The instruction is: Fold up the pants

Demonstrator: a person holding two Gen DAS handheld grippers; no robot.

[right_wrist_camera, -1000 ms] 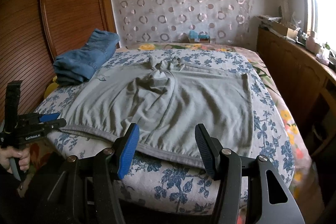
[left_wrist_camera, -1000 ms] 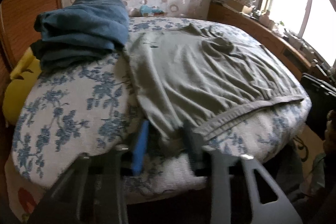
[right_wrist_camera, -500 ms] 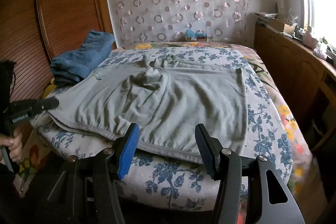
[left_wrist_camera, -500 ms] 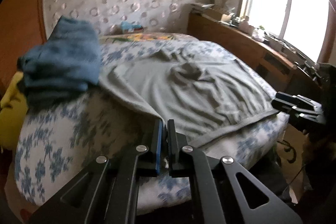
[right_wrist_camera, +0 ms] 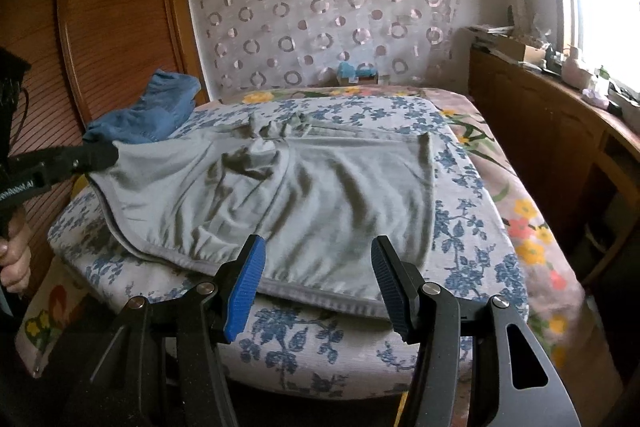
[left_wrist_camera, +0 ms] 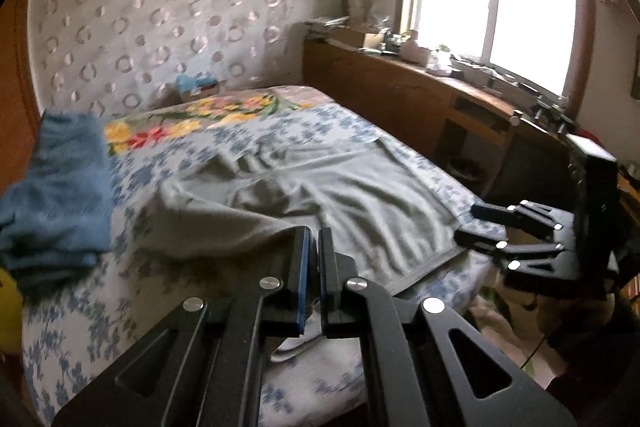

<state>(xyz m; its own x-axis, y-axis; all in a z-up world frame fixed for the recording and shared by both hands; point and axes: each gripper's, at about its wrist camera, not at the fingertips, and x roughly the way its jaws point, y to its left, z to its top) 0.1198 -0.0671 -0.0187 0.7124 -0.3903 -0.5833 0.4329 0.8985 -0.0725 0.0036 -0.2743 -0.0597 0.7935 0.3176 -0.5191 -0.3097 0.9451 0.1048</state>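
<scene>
Grey pants (right_wrist_camera: 320, 187) lie spread on the floral bed (right_wrist_camera: 460, 247), waistband along the near edge. My left gripper (left_wrist_camera: 314, 239) is shut on the pants' near left corner (left_wrist_camera: 224, 223) and holds it lifted off the bed. In the right wrist view the left gripper (right_wrist_camera: 108, 153) shows at the left edge with the cloth pulled up to it, held by a hand (right_wrist_camera: 14, 263). My right gripper (right_wrist_camera: 318, 255) stands open just above the waistband near the bed's front edge, with nothing between its fingers. The left wrist view shows the right gripper (left_wrist_camera: 480, 227) beside the pants' right corner.
Folded blue clothes (right_wrist_camera: 160, 107) are piled at the bed's far left. A wooden wardrobe (right_wrist_camera: 100, 27) stands to the left and a cluttered wooden cabinet (right_wrist_camera: 540, 131) under the window to the right. A small blue box (right_wrist_camera: 356, 73) sits by the headboard.
My left gripper closed on the pants' left corner and rose with it, pulling that side off the bed. The right gripper stayed open and shifted slightly.
</scene>
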